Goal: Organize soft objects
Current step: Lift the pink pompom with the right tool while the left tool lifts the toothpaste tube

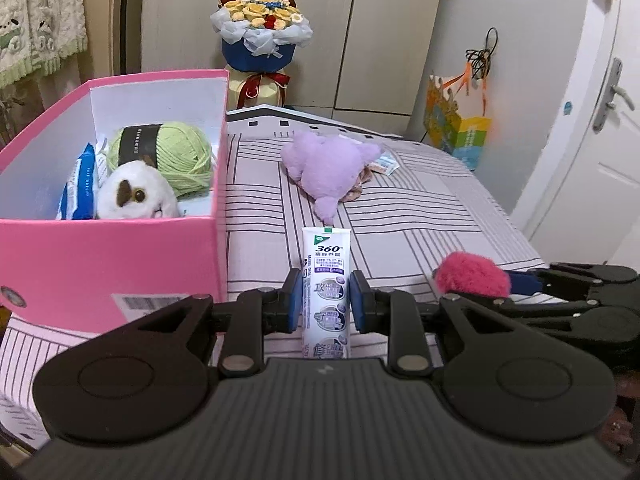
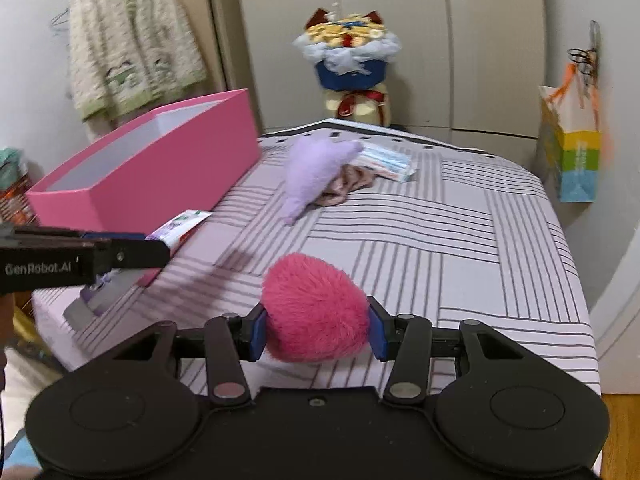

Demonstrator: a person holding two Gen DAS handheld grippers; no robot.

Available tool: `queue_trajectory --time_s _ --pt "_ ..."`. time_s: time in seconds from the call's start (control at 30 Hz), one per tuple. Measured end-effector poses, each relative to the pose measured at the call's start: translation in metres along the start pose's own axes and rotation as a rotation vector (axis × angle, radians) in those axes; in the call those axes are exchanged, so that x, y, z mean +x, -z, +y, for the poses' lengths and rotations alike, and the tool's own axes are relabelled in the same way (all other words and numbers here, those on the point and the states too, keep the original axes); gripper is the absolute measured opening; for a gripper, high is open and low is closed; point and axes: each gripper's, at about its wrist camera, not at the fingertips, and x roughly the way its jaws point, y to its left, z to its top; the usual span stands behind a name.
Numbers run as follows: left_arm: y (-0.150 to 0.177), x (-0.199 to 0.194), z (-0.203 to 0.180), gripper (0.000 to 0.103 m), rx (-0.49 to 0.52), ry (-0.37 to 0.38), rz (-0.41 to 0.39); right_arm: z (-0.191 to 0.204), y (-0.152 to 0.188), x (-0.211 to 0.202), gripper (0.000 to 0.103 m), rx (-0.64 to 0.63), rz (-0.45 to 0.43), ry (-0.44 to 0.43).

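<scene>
My left gripper (image 1: 326,304) is shut on a white toothpaste tube (image 1: 327,276), held above the striped bed beside the pink box (image 1: 108,264). The box holds a green yarn ball (image 1: 172,152), a white plush toy (image 1: 136,196) and a blue wipes pack (image 1: 78,184). My right gripper (image 2: 316,330) is shut on a fluffy pink pompom (image 2: 314,306), which also shows in the left wrist view (image 1: 472,274). A purple plush toy (image 1: 328,164) lies on the bed further back, also in the right wrist view (image 2: 316,164), over a brownish scrunchie (image 2: 348,188).
A tissue pack (image 2: 388,162) lies behind the purple plush. A flower bouquet (image 1: 262,36) stands beyond the bed by the wardrobe. A colourful paper bag (image 2: 572,152) hangs at the right. The bed edge (image 2: 576,320) drops off on the right, near a door.
</scene>
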Motion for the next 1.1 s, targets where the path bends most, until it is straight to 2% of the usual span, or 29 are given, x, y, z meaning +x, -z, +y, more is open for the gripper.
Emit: queue_trajectory --time_s 0.27,0.43,0.6,0.8,1.1 --pt "-0.004 -0.038 0.012 0.024 -0.03 0.076 0.039 0.02 -0.011 -0.026 0.053 -0.058 0.086 -0.116" --pt "-0.009 -0.06 0.022 0.024 -0.039 0.095 0.065 0.038 -0.023 -0.042 0.053 -0.104 0.115 -0.198" --pt "-0.017 -0.087 0.033 0.024 -0.032 0.095 0.031 0.065 -0.034 -0.053 0.053 -0.172 0.11 -0.246" --pt "-0.028 -0.115 0.056 0.024 -0.058 0.073 -0.056 0.095 -0.048 -0.06 0.053 -0.229 0.094 -0.301" --pt "-0.047 -0.12 0.097 0.024 -0.127 0.06 -0.134 0.124 -0.077 -0.057 0.053 -0.258 0.017 -0.317"
